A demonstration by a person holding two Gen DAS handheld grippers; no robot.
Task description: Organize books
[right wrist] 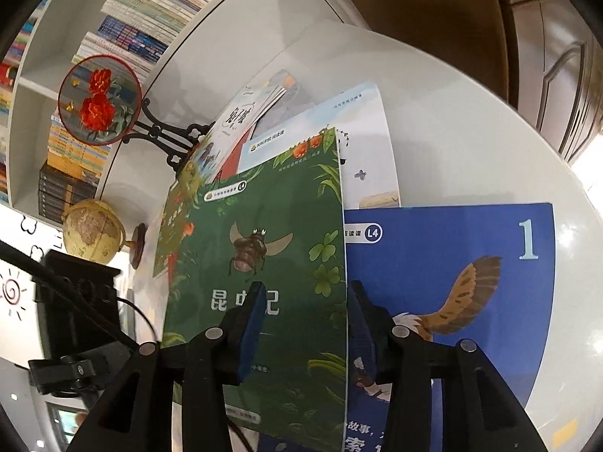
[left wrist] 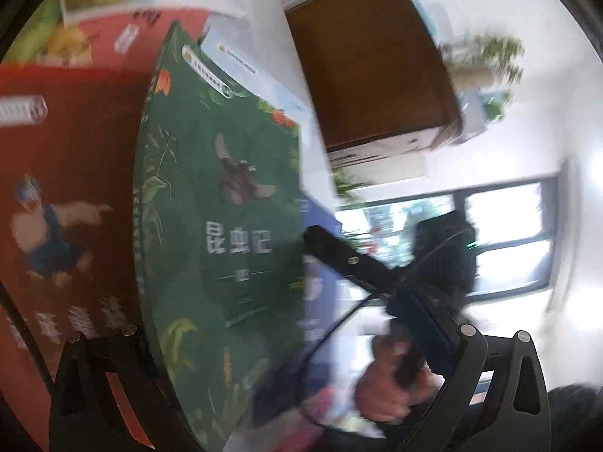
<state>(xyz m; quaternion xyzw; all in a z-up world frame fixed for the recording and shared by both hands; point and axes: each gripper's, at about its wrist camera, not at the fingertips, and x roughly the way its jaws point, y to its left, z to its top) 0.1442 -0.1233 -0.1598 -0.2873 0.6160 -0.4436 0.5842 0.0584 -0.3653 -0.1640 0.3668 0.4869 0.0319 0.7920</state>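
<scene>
A green book with a beetle on its cover [right wrist: 271, 248] lies tilted over a blue book marked "1" [right wrist: 452, 263] on the white round table [right wrist: 471, 132]. My right gripper [right wrist: 307, 286] is open. Its left finger is over the green cover, its right finger over the blue one, and the green book's right edge runs between them. In the blurred left wrist view the green book [left wrist: 226, 207] slants up between the wide-apart fingers of my left gripper [left wrist: 271, 316], close to the left finger. The blue pad [left wrist: 426, 324] on the right finger is bare. A hand [left wrist: 388, 391] holds the right gripper there.
More books [right wrist: 264, 113] are fanned out behind the green one. A red-covered book [left wrist: 56, 188] lies to its left. A round flower ornament on a black stand [right wrist: 100, 100], a globe [right wrist: 92, 233] and full bookshelves [right wrist: 150, 7] are at the left; a brown cabinet [left wrist: 369, 67] is beyond the table.
</scene>
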